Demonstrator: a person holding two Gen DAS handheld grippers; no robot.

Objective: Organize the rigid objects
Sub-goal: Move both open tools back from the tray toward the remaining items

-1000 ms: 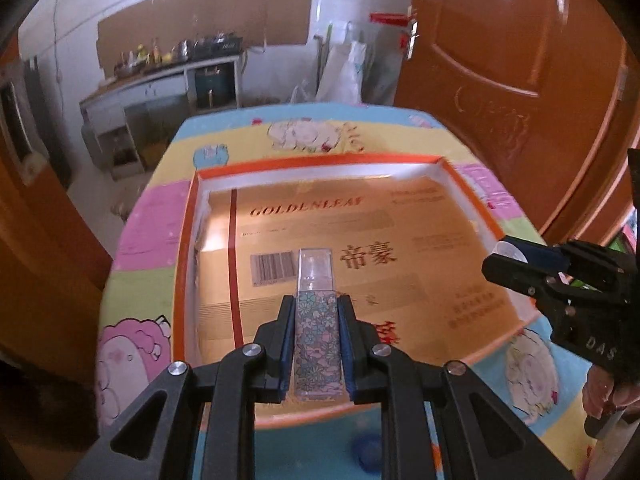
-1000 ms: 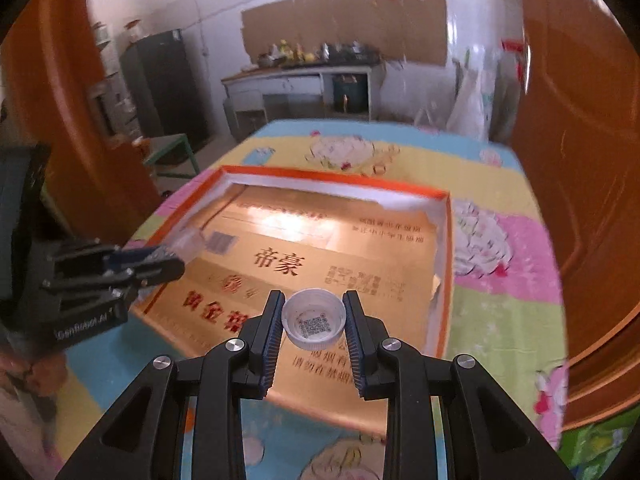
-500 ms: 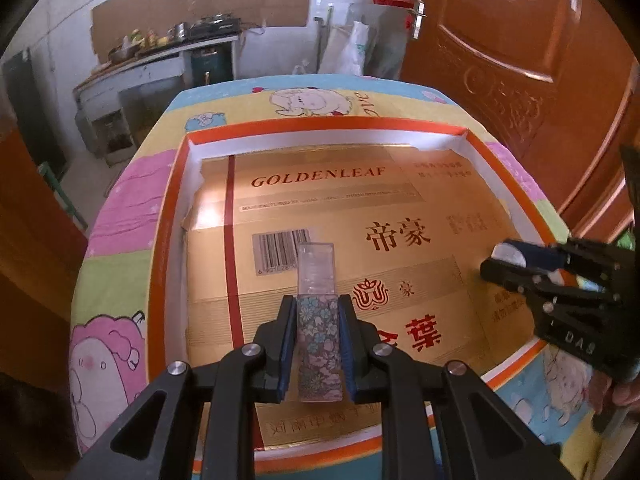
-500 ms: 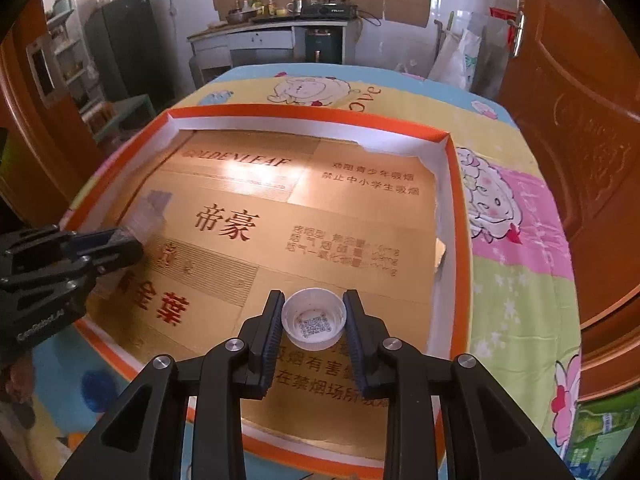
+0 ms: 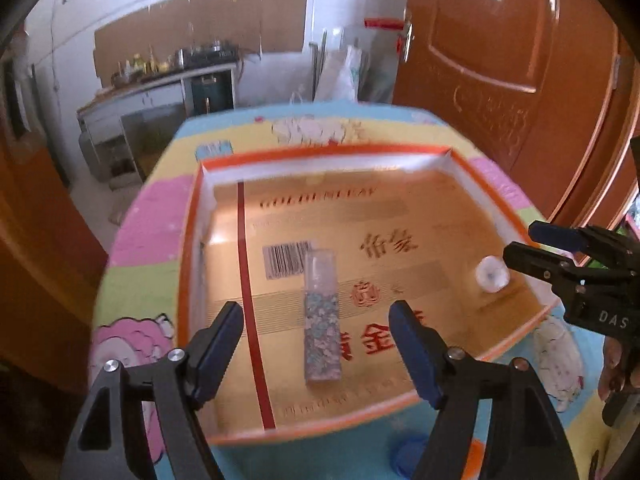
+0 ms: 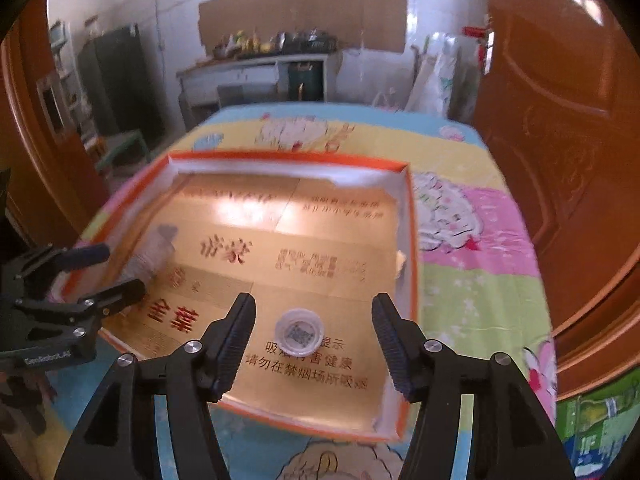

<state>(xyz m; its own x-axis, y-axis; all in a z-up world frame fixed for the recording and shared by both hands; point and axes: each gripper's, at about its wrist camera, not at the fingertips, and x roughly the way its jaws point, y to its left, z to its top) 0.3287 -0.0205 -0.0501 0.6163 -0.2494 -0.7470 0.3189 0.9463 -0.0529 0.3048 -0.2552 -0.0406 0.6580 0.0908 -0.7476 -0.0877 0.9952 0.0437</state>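
The floral tube [image 5: 322, 318] lies flat on the tray's [image 5: 192, 240] gold floor, between and just ahead of the left tongs [image 5: 316, 354], which gape wide, clear of it. The white cap [image 6: 300, 334] sits near the tray's right wall, between the released right tongs [image 6: 314, 338], untouched. Open gold floor stretches beyond both; the bench [image 6: 480, 280] surrounds the tray.
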